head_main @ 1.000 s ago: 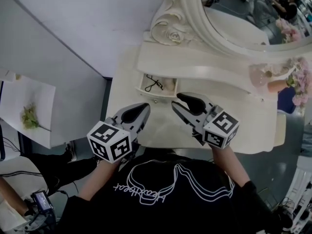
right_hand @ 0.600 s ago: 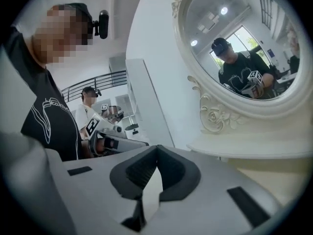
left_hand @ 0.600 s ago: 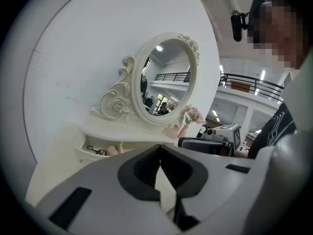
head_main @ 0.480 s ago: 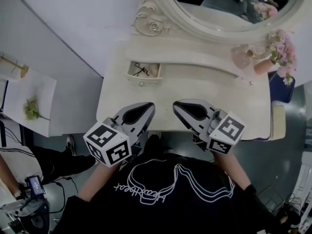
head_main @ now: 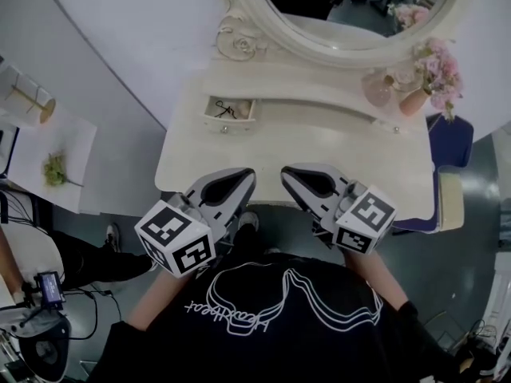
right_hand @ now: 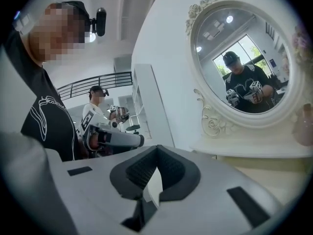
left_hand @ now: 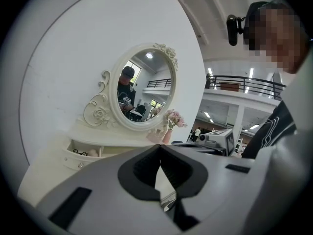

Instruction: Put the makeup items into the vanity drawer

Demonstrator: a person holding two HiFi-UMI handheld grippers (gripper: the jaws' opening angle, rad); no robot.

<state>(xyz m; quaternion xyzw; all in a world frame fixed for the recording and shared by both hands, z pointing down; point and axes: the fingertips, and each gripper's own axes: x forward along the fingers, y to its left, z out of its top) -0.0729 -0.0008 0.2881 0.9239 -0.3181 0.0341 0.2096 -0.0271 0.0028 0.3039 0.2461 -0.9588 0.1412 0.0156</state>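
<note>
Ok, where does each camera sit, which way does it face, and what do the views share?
Head view: on the person's head, facing steeply down at the vanity table, open drawer, left gripper, right gripper and black shirt.
Left gripper view: on the left gripper, along its shut jaws toward mirror and drawer; shirt at right.
Right gripper view: on the right gripper, along its shut jaws toward the mirror; shirt at left.
Shared: all three show the mirror.
</note>
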